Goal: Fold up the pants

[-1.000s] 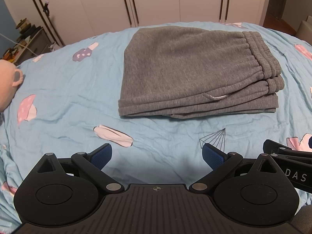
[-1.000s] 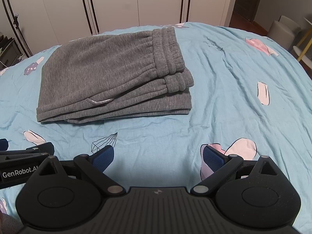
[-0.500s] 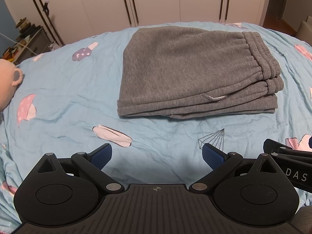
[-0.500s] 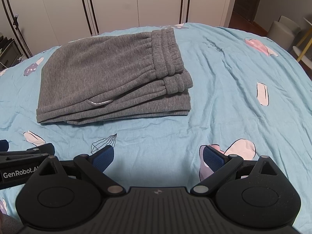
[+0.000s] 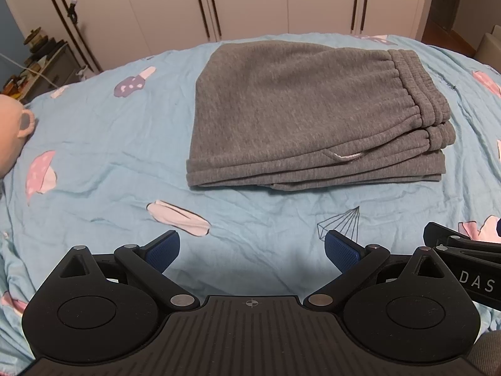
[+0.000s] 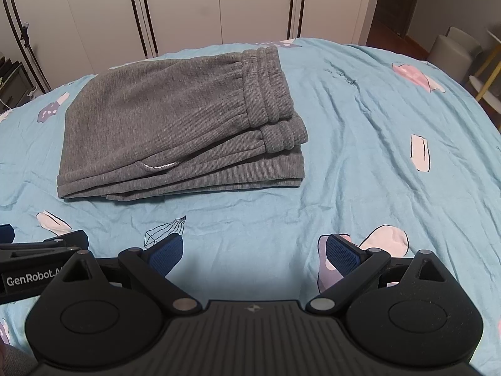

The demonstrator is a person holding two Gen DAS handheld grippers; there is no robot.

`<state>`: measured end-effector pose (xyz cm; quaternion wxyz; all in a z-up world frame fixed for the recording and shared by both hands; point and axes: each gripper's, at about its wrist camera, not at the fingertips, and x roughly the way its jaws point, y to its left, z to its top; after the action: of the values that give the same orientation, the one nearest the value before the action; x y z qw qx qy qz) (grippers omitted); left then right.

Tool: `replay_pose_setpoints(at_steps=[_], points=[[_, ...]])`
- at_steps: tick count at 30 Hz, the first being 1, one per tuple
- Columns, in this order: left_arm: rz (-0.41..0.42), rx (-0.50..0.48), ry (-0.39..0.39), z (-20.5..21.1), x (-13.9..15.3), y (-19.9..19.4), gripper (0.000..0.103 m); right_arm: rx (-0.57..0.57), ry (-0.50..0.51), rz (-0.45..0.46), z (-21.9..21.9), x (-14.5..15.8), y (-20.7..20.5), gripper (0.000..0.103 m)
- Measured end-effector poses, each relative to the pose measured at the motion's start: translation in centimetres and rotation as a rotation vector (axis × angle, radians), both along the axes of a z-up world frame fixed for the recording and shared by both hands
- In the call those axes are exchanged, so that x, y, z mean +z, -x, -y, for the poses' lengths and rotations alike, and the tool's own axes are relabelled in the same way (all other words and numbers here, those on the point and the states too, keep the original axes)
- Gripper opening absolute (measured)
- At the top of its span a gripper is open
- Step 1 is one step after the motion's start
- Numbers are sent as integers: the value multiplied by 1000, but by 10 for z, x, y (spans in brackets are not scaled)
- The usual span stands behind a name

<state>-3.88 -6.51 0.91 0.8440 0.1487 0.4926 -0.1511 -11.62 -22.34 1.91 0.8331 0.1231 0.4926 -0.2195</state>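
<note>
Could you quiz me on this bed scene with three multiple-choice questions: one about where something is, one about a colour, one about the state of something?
1. Where do the pants lie?
A. on the bed sheet
B. on the floor
C. in a drawer

2. What colour are they?
A. red
B. grey
C. white

3. How are the left tongs and right tongs?
A. gripping cloth
B. open, empty
C. shut

Answers: 1 A, the blue sheet surrounds them; 2 B, grey all over; 3 B, wide gaps show only sheet.
</note>
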Motion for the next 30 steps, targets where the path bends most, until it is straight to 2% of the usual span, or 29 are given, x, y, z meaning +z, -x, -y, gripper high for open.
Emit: replay_pose_setpoints(at_steps=[30], points=[[19,-13,-16,2,-1,1,102,5,3,-3,-1,-1,-2,98]])
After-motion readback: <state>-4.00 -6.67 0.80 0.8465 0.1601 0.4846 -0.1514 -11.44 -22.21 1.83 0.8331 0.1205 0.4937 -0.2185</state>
